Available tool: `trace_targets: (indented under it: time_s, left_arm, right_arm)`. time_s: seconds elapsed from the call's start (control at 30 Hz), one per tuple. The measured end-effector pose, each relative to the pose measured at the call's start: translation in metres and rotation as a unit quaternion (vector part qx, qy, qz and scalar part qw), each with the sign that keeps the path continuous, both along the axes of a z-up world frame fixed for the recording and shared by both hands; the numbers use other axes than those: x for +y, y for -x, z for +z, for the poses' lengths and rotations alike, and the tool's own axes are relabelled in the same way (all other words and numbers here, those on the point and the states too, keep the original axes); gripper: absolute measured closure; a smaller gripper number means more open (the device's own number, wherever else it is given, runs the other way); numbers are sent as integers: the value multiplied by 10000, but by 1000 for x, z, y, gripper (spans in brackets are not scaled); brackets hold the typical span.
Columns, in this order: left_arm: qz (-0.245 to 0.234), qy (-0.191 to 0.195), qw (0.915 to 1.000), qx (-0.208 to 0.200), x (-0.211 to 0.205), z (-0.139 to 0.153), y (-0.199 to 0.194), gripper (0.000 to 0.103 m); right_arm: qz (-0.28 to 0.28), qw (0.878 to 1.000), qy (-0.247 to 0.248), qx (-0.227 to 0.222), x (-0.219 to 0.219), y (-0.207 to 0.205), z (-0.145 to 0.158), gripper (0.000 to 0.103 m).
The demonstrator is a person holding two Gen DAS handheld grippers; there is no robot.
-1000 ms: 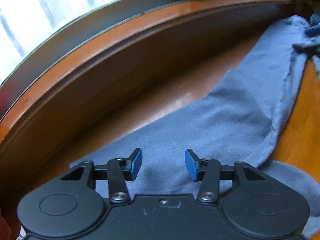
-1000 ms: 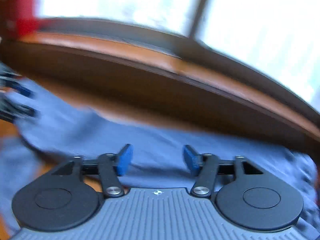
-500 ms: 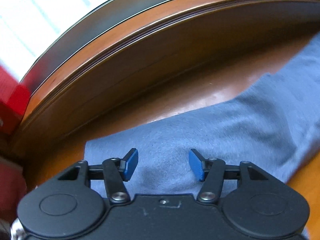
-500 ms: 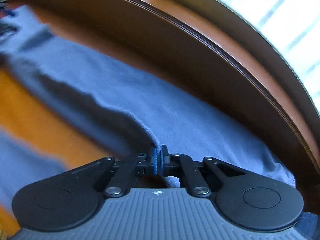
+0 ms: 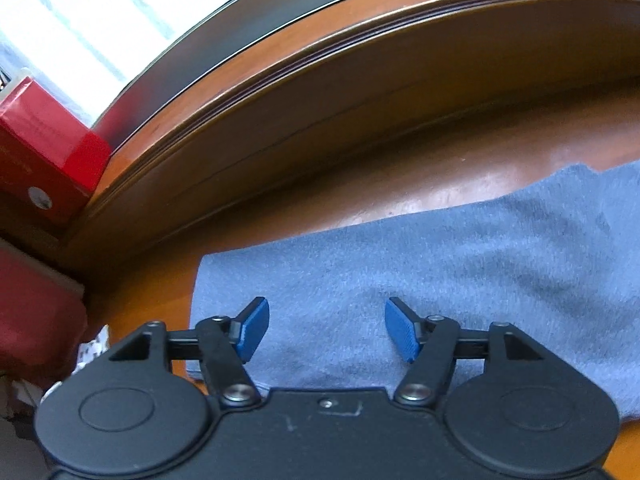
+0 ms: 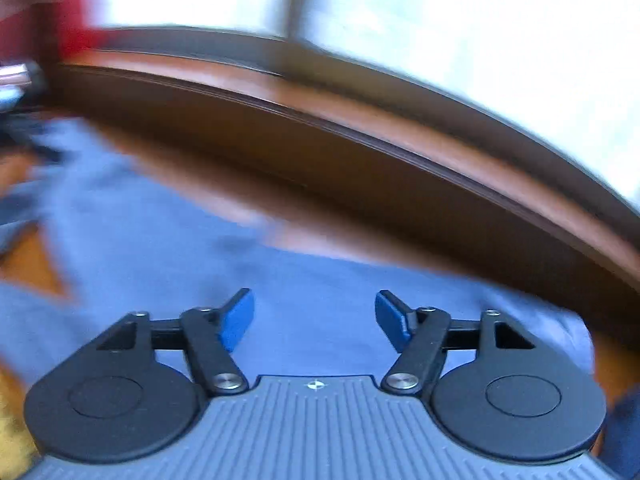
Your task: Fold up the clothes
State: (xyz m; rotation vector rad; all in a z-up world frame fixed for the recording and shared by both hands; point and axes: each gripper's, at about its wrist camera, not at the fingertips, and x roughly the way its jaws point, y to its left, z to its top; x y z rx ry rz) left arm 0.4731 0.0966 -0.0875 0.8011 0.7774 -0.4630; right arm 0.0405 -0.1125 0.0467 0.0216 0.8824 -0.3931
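A grey-blue fleece garment (image 5: 460, 264) lies flat on the wooden table (image 5: 440, 168), its left end squared off below the window sill. My left gripper (image 5: 326, 330) is open and empty, just above the garment's left end. In the blurred right wrist view the same garment (image 6: 168, 248) spreads across the table, and my right gripper (image 6: 314, 322) is open and empty above its right part.
A raised wooden window sill (image 5: 360, 64) runs along the back of the table, with bright windows behind. A red box (image 5: 44, 152) stands on the sill at the left, with dark red items (image 5: 36, 312) below it. The sill also shows in the right wrist view (image 6: 400, 152).
My right gripper, shut on a fold of the garment half a second ago, has opened and let it go. My left gripper has shifted left toward the garment's end and stays open.
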Motion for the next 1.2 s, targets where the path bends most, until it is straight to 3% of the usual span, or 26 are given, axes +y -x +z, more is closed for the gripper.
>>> trace_targets:
  time_s: [0.07, 0.1, 0.27, 0.4, 0.5, 0.7, 0.77, 0.8, 0.93, 1.03, 1.1, 1.2]
  left_arm:
    - [83, -25, 10000, 21, 2, 1, -1, 41]
    - [139, -17, 9999, 43, 2, 2, -2, 40]
    - [319, -59, 9995, -11, -9, -2, -13, 32]
    - [424, -113, 9989, -175, -24, -5, -29, 31]
    - [404, 139, 9991, -26, -37, -3, -45, 24]
    - [110, 288, 9995, -16, -53, 0, -47, 27]
    - [-5, 513, 9986, 138, -41, 10, -41, 27]
    - [-93, 624, 9978, 223, -32, 17, -36, 27]
    - [-337, 639, 9968, 340, 11, 36, -12, 26]
    - [-389, 532, 9967, 472, 47, 38, 3, 26]
    - [-455, 522, 9953, 673, 70, 34, 12, 26]
    - [-602, 521, 9931, 865, 92, 29, 29, 26]
  right_arm:
    - [-581, 9966, -139, 574, -36, -6, -35, 75]
    - [-829, 9929, -247, 821, -51, -8, -53, 76]
    - [-1655, 9850, -347, 348, -100, 1, -73, 76]
    - [-2521, 9672, 33, 296, -155, 5, -79, 74]
    - [-3032, 9518, 380, 244, -187, 2, -90, 72]
    - [-3130, 9451, 834, 437, -192, -3, -103, 71]
    - [-3179, 9450, 743, 224, -184, 1, -88, 69]
    - [-3122, 9479, 634, 9, -174, 1, -81, 68]
    - [-2272, 9714, 129, -679, -107, -14, -37, 47]
    - [-1280, 9879, -412, -775, -34, -16, -33, 47]
    - [-580, 9897, -1001, -842, 16, -21, -40, 47]
    - [203, 9798, -1750, -951, 93, -41, -41, 43]
